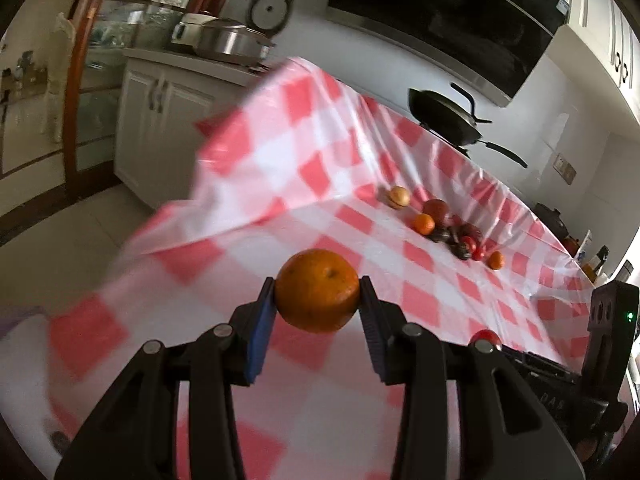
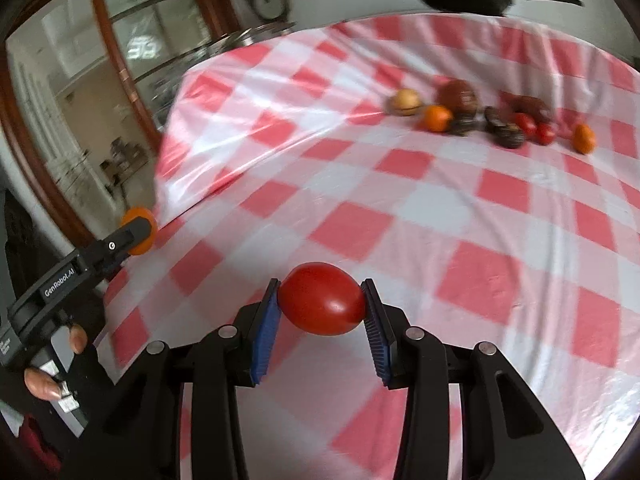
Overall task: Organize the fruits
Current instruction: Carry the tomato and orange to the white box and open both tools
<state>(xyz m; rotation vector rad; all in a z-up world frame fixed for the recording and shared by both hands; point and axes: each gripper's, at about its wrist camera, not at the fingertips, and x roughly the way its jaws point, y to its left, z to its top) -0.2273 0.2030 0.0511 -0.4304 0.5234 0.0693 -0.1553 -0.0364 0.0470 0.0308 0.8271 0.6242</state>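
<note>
Dimpled round orange (image 1: 317,290) in left hand-held gripper (image 1: 318,300), glossy oval tomato (image 2: 322,298) in right hand-held gripper (image 2: 322,308).

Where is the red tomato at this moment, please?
In the right wrist view, the red tomato sits clamped in the right hand-held gripper, above the checked tablecloth, near of the fruit pile.

White kitchen: pale cabinets (image 1: 160,120), tiled floor (image 1: 60,232), wood-framed glass door (image 2: 132,52). Black range hood (image 1: 448,24) over a dark wok (image 1: 444,116). Daylit, checked-cloth worktop (image 2: 400,208).
</note>
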